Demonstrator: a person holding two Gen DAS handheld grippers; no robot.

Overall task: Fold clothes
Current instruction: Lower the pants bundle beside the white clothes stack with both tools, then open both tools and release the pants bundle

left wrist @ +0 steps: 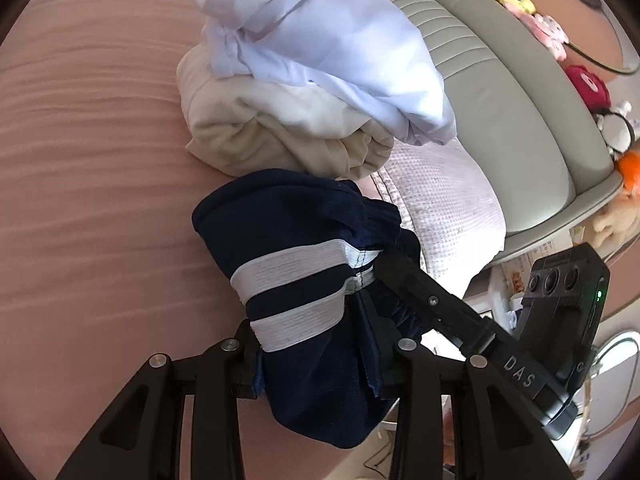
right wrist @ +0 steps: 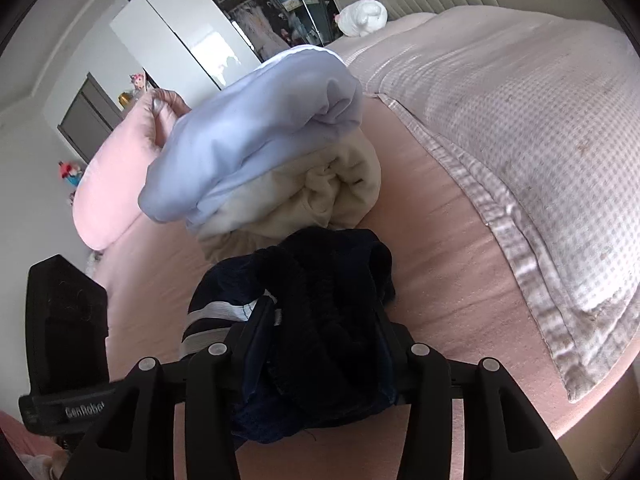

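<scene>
Between both grippers, bunched navy striped garment (left wrist: 304,280)

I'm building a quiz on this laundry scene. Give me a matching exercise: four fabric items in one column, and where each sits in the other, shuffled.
Items:
1. navy garment with white stripes
2. pale blue folded cloth
3. cream folded garment
4. checked pinkish-white pillow

Places:
A. bottom of the stack
B. beside the padded headboard
C. clamped in both tools
D. top of the stack

Pairs: 1-C, 2-D, 3-A, 4-B
</scene>
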